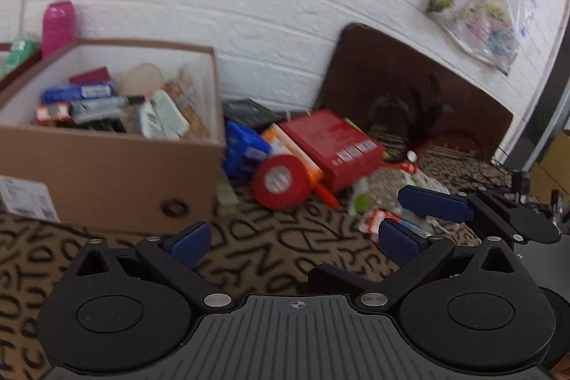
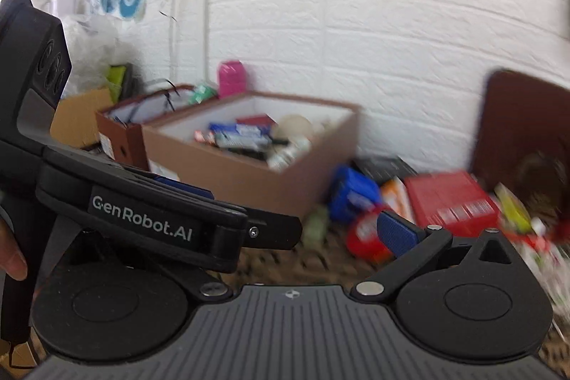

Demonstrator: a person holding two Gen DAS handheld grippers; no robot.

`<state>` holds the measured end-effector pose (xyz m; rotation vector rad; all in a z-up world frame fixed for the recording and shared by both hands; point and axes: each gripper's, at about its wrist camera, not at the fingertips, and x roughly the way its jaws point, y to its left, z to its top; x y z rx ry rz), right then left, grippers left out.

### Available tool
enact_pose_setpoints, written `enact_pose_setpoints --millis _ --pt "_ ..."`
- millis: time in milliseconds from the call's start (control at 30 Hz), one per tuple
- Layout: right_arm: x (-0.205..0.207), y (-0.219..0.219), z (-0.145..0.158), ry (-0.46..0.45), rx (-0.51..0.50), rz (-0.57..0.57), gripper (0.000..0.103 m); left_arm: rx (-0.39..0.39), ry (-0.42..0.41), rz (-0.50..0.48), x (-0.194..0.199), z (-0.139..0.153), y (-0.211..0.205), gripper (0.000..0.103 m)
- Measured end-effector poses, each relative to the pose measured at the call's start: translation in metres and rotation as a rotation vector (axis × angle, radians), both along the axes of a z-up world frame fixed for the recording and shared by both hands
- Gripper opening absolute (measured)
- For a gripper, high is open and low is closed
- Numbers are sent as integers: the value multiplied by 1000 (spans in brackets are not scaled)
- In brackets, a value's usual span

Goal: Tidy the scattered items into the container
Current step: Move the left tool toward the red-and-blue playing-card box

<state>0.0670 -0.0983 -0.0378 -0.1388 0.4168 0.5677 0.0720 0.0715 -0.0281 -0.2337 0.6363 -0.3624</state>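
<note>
Lying beyond left claw [image 1: 295, 243]: red tape roll [image 1: 281, 180]

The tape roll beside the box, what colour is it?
Red, with a pale label at its core; the tape roll shows best in the left wrist view.

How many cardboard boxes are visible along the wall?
3: the brown cardboard box holding items, a darker brown box behind it, a tan box farthest left. Others may be hidden.

Left gripper [image 1: 295, 244] and right gripper [image 1: 427, 205] side by side, jaws spread, empty.
</note>
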Motion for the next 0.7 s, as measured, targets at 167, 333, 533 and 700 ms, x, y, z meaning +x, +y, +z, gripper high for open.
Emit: enact_pose_setpoints --millis 167,333,533,700 --pt "-22 -58 -36 42 -39 -154 102 -25 83 -77 1 -39 -49 103" --pt "-22 -107 -63 79 -80 -303 102 -30 98 -124 24 -49 -79 103" --pt "-6 -134 -77 104 -72 -384 102 -28 111 -171 64 -57 -112 100" --pt "14 -145 -86 127 -86 -383 97 -12 143 -208 99 -70 -137 92"
